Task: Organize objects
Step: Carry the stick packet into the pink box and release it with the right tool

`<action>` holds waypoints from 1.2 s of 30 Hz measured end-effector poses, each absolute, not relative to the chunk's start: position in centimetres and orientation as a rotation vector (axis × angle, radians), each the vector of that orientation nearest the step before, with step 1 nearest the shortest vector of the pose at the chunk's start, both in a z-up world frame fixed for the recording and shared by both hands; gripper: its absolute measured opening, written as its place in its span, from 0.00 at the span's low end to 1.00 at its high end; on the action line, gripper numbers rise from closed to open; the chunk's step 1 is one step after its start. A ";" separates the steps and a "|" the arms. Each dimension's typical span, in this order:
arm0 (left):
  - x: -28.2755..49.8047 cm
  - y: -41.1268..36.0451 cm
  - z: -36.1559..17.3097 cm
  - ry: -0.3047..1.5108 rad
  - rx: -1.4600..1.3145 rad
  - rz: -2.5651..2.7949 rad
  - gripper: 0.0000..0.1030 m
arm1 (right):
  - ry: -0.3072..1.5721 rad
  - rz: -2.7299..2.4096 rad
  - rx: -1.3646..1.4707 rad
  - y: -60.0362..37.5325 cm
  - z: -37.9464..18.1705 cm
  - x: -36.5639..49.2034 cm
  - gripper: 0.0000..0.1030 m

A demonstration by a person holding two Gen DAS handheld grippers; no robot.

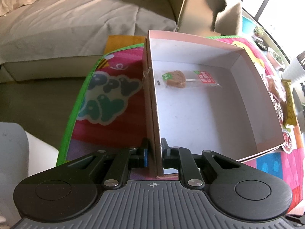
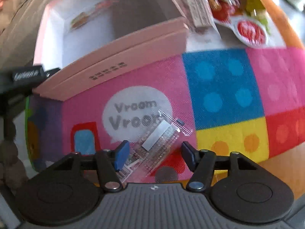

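An open pink box (image 1: 247, 80) with a white inside sits on a colourful play mat (image 1: 106, 95). One wrapped brown snack (image 1: 176, 79) lies inside it. My left gripper (image 1: 154, 148) is shut on the box's near left wall. The box also shows in the right wrist view (image 2: 114, 57), with the left gripper (image 2: 28, 74) at its corner. My right gripper (image 2: 154, 152) is open, its fingers on either side of a clear snack packet (image 2: 158, 139) lying on the mat (image 2: 219, 87).
Several snack packets (image 2: 225, 5) lie on the mat beyond the box, also in the left wrist view (image 1: 282, 99). A grey sofa (image 1: 76, 22) and a cardboard box (image 1: 200, 5) stand behind. White furniture (image 1: 17, 152) is at the left.
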State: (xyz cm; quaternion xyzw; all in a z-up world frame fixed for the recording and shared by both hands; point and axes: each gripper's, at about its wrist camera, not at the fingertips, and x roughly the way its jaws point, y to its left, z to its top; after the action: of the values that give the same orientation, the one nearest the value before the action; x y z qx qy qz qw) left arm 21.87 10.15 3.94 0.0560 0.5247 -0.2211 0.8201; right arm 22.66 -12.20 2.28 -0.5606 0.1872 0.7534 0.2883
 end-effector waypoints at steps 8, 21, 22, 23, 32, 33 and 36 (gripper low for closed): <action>22.1 9.9 3.9 1.134 0.138 -0.483 0.15 | 0.230 2.212 -1.553 -15.6 6.1 24.1 0.03; 22.4 9.9 3.9 1.148 0.148 -0.497 0.15 | 0.231 2.132 -1.500 -16.0 1.9 24.0 0.53; 22.4 9.9 3.9 1.147 0.148 -0.502 0.16 | 0.219 2.117 -1.497 -16.0 1.1 23.9 0.58; 22.5 10.0 3.9 1.149 0.148 -0.509 0.16 | 0.172 2.150 -1.471 -16.4 0.8 24.1 0.60; 22.7 10.2 3.8 1.155 0.150 -0.554 0.18 | -0.016 2.248 -1.542 -19.1 4.0 25.7 0.33; 22.7 10.2 3.8 1.153 0.149 -0.556 0.18 | -0.007 2.254 -1.538 -19.2 5.4 26.1 0.33; 22.7 10.3 3.7 1.151 0.148 -0.562 0.18 | -0.018 2.311 -1.442 -19.5 10.4 26.3 0.33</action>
State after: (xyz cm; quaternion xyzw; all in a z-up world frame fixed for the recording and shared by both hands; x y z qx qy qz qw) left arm 22.65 10.28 3.73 0.0689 0.5365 -0.2619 0.7993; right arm 26.28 -19.54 10.43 -0.5180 -0.0063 0.8298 0.2074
